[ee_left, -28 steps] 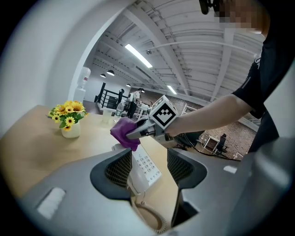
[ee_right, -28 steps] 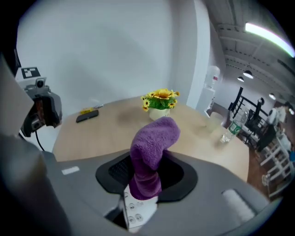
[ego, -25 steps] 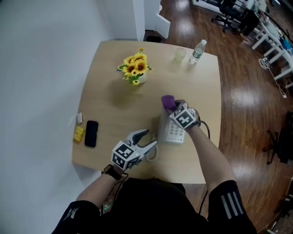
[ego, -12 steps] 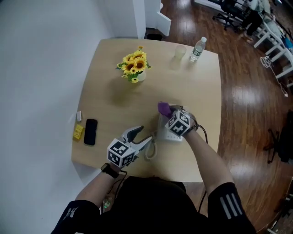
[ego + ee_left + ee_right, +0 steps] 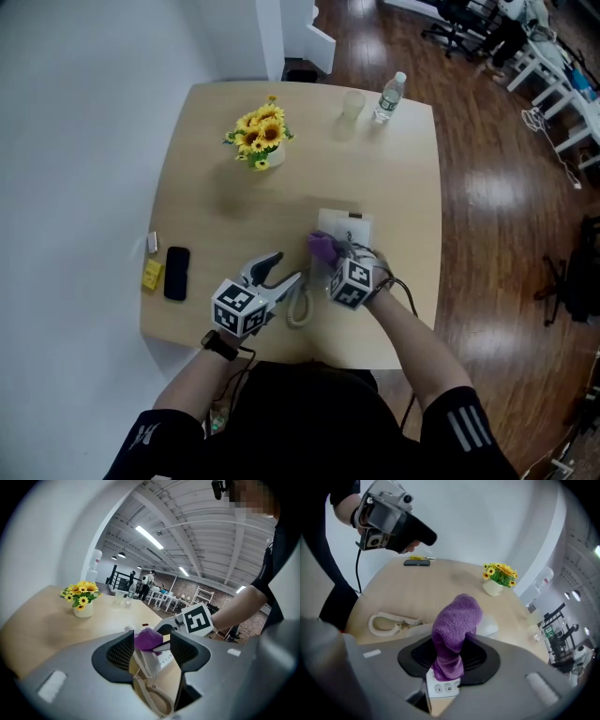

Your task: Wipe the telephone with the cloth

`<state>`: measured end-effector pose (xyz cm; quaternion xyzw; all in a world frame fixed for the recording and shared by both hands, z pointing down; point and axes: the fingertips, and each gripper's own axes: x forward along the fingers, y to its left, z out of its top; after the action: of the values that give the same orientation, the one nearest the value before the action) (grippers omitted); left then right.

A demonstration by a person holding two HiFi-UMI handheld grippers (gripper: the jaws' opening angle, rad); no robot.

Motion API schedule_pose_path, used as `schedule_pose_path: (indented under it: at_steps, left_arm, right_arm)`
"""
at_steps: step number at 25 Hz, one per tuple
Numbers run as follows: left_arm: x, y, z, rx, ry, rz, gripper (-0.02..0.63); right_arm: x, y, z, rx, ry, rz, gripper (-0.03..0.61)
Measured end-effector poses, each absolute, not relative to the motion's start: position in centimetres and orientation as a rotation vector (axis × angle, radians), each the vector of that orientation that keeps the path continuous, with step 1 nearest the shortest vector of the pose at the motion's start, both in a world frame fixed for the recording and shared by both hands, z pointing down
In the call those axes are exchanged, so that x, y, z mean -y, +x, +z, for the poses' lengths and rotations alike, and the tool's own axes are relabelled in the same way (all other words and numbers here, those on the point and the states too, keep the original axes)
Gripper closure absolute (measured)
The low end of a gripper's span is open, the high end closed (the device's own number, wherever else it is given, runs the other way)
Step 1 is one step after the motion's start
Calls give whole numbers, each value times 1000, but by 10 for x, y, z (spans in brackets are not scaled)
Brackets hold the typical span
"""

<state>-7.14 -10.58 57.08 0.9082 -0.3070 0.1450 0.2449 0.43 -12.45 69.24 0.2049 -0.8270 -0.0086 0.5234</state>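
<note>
Right tool [image 5: 450, 660] pinches a soft, limp purple cloth [image 5: 455, 623], bunched at its fold, over the white telephone [image 5: 347, 225] on the table [image 5: 403, 169]. Left tool [image 5: 152, 645] hangs spread and empty near the coiled cord [image 5: 386, 620]. The light plastic set would likely slide, so brace its body edge. Whether the cloth touches the keypad is hidden beneath the tool.

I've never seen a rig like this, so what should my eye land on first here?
The fluffy purple cloth, pinched in the right hand-held gripper, sits on the white desk telephone near the front of the pale wooden table. The left hand-held gripper hangs open beside the phone's coiled cord. Farther back stands a white pot of yellow sunflowers.
</note>
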Motion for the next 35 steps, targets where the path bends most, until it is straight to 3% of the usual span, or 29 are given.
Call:
schedule_pose_path:
  at_steps: [12,19,35]
  left_arm:
    - [96,-71,580,846,2470,429,379]
    - [97,-63,582,852,2440,427,377]
    - [160,1,675,1110,2150,779,342]
  right_arm:
    - [50,-1,729,1855,289,-166,446]
    - [-3,8,750,1819,178,-60,446]
    - [-18,73,629,2167,800,277,445]
